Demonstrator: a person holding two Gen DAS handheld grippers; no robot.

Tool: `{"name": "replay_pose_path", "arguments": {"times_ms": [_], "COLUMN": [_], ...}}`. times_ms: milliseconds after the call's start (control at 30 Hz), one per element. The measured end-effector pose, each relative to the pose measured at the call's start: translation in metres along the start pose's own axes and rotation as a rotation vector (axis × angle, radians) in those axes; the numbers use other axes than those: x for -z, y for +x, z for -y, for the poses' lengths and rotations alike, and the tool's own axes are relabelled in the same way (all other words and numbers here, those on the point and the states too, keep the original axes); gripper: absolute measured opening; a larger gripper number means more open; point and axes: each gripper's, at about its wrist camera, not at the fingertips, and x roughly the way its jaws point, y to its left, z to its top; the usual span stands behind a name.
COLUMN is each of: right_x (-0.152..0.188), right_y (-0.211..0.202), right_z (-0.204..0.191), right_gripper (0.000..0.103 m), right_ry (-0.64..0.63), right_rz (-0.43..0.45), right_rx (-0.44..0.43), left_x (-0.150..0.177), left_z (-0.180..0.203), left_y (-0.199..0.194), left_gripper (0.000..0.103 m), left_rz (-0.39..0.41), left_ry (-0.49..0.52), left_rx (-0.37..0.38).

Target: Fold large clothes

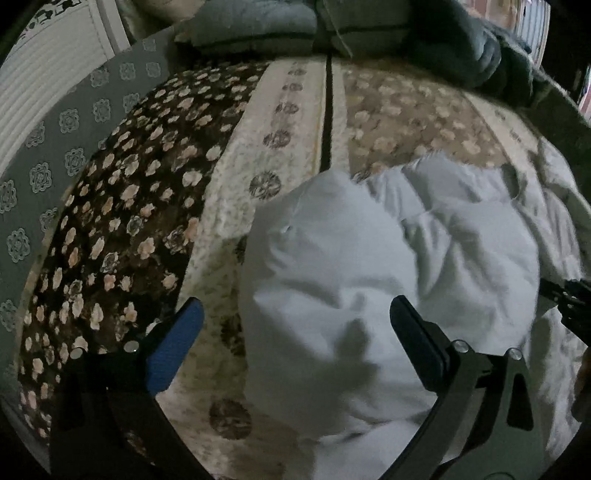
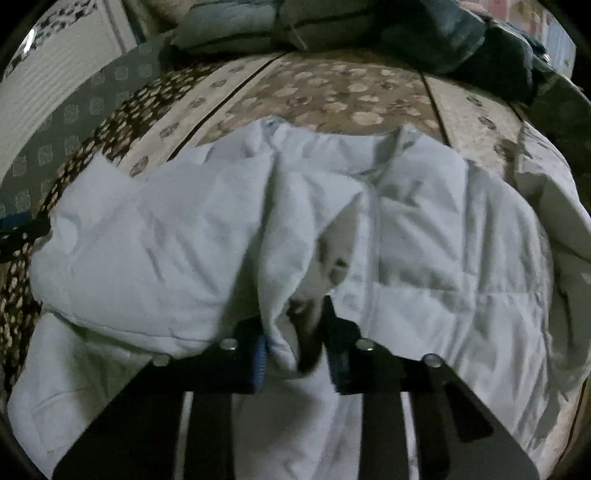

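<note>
Left wrist view: the left gripper (image 1: 295,332) hangs over the bed with its jaws spread wide — a blue pad on one finger, a black pad on the other — and nothing is caught between them. Below and between the fingers lies the white quilted jacket (image 1: 332,266), puffy and crumpled, a rounded fold of it rising toward the camera. It rests on the floral bedspread (image 1: 122,206), whose dark brown band with pale flowers runs along the left, a cream band with dark medallions beside it, and a tan flowered band beyond. The jacket spreads from the middle of the bedspread toward its right edge. At the far edge of the bed sit grey-blue pillows (image 1: 251,26) and a dark bundle of cloth (image 1: 476,48). A grey patterned strip (image 1: 55,147) borders the bed's left side, with a white ribbed panel (image 1: 48,74) behind it. At the right edge of this view a bit of dark hardware shows, too small to make out.

Right wrist view: the right gripper (image 2: 295,354) has its jaws drawn nearly together, pinching a bunched fold of the jacket (image 2: 424,258) — the fabric rises in a ridge from between the pads. The rest of the garment lies broad across the bedspread (image 2: 351,96), reaching nearly to both side edges, its collar end toward the pillows (image 2: 229,26) at the far edge.
</note>
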Motion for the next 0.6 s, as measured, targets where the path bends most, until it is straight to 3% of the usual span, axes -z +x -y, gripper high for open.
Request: {"name": "replay_pose_path", "arguments": {"times_ms": [133, 167, 233, 267, 333, 400, 433, 600], "right_x": [0.002, 0.003, 0.007, 0.009, 0.018, 0.030, 0.031, 0.013], "right_y": [-0.019, -0.024, -0.039, -0.043, -0.050, -0.059, -0.062, -0.055], "right_z": [0.019, 0.026, 0.057, 0.073, 0.115, 0.149, 0.152, 0.102], "right_gripper": [0.007, 0.000, 0.000, 0.000, 0.000, 0.000, 0.004, 0.004], "right_ry": [-0.021, -0.021, 0.012, 0.052, 0.177, 0.313, 0.324, 0.140], "right_rz": [0.035, 0.054, 0.089, 0.083, 0.052, 0.064, 0.080, 0.092], "right_rx": [0.122, 0.189, 0.318, 0.329, 0.314, 0.112, 0.071, 0.030], "left_x": [-0.002, -0.002, -0.002, -0.001, -0.002, -0.002, -0.001, 0.005], "left_z": [0.026, 0.031, 0.042, 0.044, 0.051, 0.056, 0.059, 0.066], "left_y": [-0.009, -0.012, -0.019, -0.022, -0.028, -0.030, -0.029, -0.011], "left_gripper": [0.100, 0.100, 0.100, 0.100, 0.100, 0.100, 0.100, 0.100], "left_rz": [0.009, 0.013, 0.026, 0.031, 0.041, 0.048, 0.052, 0.014], "left_ry": [0.029, 0.038, 0.053, 0.059, 0.077, 0.089, 0.095, 0.087], "left_rx": [0.004, 0.005, 0.007, 0.009, 0.016, -0.002, -0.006, -0.019]}}
